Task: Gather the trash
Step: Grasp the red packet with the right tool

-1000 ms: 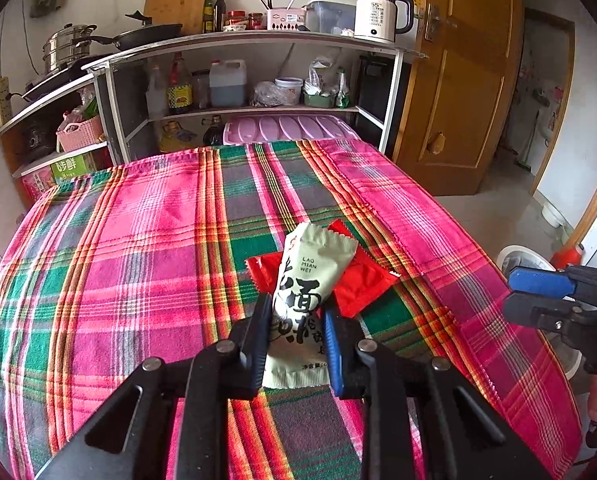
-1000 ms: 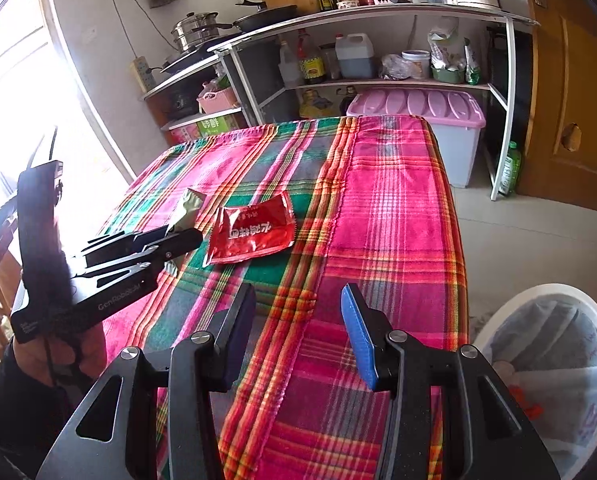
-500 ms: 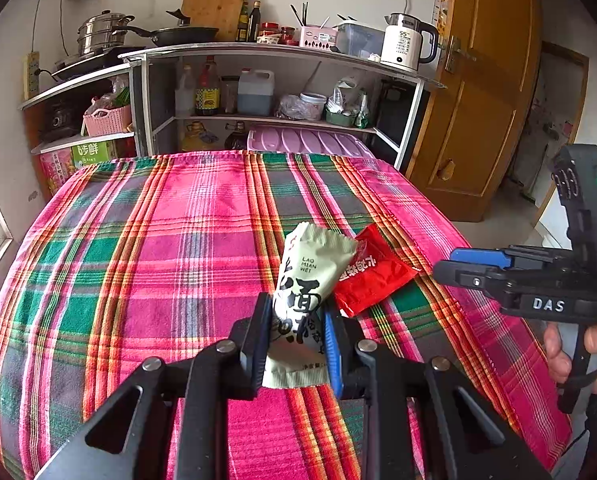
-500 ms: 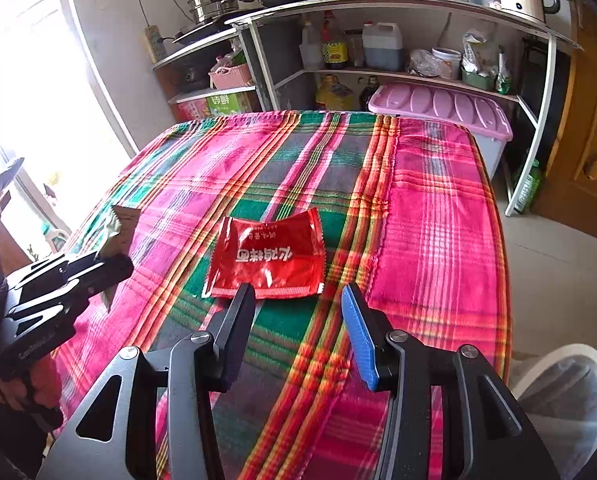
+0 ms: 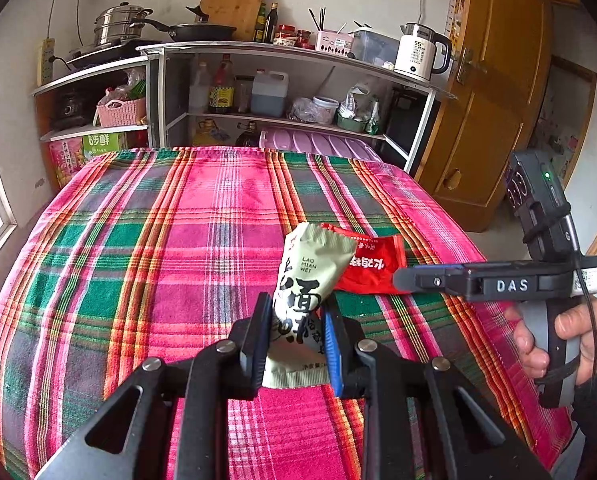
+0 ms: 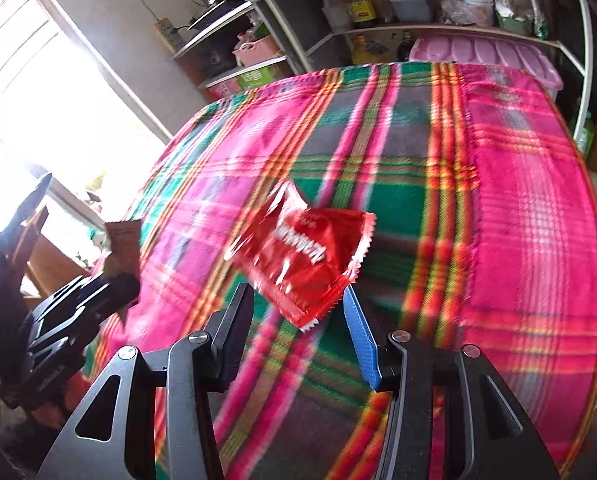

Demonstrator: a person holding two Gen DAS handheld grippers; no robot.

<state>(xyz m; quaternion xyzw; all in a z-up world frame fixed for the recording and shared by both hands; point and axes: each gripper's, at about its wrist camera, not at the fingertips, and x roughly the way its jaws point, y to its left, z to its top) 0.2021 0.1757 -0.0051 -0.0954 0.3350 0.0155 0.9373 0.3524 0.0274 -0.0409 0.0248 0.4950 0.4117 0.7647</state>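
Observation:
My left gripper (image 5: 296,334) is shut on a pale green snack wrapper (image 5: 304,280) with black characters and holds it upright above the plaid tablecloth (image 5: 138,260). A red sachet (image 5: 372,266) lies flat on the cloth behind it. My right gripper (image 6: 298,316) is open, its fingers just short of the red sachet (image 6: 306,260) on either side. In the left wrist view the right gripper (image 5: 402,278) reaches in from the right, its tip at the sachet's edge. The left gripper and its wrapper (image 6: 124,240) show at the left of the right wrist view.
The table is covered by the pink, green and grey cloth (image 6: 518,200). Behind it stands a metal shelf (image 5: 282,52) with pots, bottles, a kettle (image 5: 418,56) and a pink lidded bin (image 5: 322,144). A wooden door (image 5: 490,100) is at the right, a bright window (image 6: 38,100) at the left.
My right gripper has moved forward and down to the red sachet, which now sits just ahead of its open fingers. My left gripper still holds the green wrapper and has swung slightly left.

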